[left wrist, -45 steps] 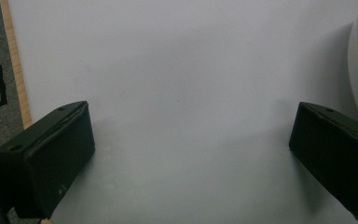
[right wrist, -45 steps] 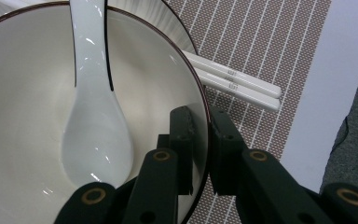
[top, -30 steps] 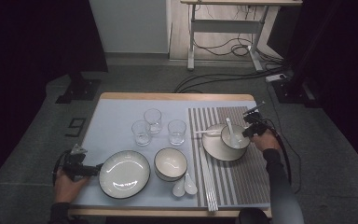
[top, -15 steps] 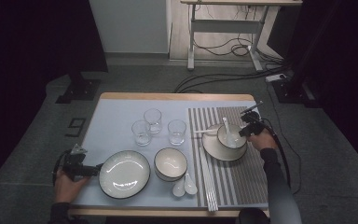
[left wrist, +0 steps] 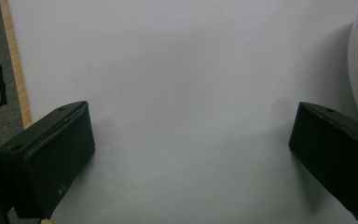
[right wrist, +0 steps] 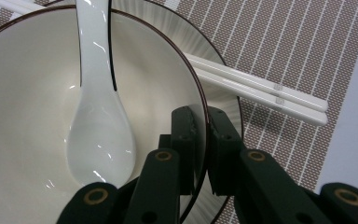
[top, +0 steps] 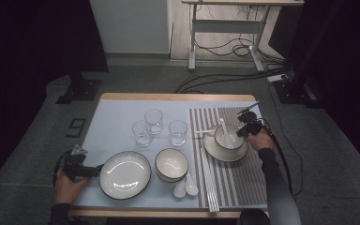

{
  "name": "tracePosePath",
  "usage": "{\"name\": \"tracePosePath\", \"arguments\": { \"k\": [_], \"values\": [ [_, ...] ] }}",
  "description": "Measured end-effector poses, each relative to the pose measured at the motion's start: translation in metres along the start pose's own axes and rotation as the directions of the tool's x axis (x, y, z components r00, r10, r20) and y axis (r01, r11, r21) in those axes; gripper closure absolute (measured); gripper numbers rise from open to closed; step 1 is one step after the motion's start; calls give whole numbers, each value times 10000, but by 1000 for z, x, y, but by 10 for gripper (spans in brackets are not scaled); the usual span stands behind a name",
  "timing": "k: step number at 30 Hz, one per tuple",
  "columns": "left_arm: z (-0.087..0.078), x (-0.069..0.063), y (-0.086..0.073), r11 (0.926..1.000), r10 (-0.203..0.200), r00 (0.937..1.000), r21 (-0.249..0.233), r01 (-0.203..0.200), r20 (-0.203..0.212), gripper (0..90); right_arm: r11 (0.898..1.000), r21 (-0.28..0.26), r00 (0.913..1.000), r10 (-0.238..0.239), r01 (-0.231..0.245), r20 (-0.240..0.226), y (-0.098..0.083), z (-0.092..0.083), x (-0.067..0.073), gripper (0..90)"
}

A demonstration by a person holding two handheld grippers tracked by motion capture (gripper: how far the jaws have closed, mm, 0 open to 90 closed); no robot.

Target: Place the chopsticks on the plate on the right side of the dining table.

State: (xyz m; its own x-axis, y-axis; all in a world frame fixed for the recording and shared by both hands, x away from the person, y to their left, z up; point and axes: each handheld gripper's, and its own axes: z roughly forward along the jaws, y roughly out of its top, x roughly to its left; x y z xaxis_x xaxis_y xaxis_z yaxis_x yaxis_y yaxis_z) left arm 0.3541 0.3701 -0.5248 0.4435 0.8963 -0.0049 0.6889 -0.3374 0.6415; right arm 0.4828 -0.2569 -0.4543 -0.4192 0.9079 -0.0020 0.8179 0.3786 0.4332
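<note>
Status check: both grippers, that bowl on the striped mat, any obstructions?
Right gripper shut on the bowl rim, spoon inside. Left gripper open, beside the big plate. Chopsticks lie across the saucer under the bowl.

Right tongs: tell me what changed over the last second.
The right tongs moved in from the table's right edge toward the bowl holding the spoon and now pinch its rim, one jaw inside and one outside. The left tongs stayed open beside the big plate; the other tableware stayed put.
</note>
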Motion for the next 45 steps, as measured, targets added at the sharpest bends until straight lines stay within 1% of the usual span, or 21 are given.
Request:
{"name": "tracePosePath", "arguments": {
  "k": [7,12,15,21,29,45],
  "values": [
    [0,0,0,10000,0,10000,2,0,3,0,9999,47,9999,-110,110,24,3,1,5,824],
    [0,0,0,10000,-1,10000,-3,1,-4,0,9999,30,9999,-122,122,-83,5,2,8,826],
    [0,0,0,10000,-1,10000,-1,1,2,0,9998,9,9998,-176,176,-56,6,2,9,827],
    [0,0,0,10000,2,10000,-1,-2,1,0,9999,50,9998,-151,152,-110,6,2,8,829],
    [0,0,0,10000,0,10000,1,0,4,0,10000,85,10000,-41,41,-15,6,2,5,827],
    [0,0,0,10000,-1,10000,-1,1,2,0,9999,148,10000,-14,15,-43,6,2,3,828]
  ]
}}
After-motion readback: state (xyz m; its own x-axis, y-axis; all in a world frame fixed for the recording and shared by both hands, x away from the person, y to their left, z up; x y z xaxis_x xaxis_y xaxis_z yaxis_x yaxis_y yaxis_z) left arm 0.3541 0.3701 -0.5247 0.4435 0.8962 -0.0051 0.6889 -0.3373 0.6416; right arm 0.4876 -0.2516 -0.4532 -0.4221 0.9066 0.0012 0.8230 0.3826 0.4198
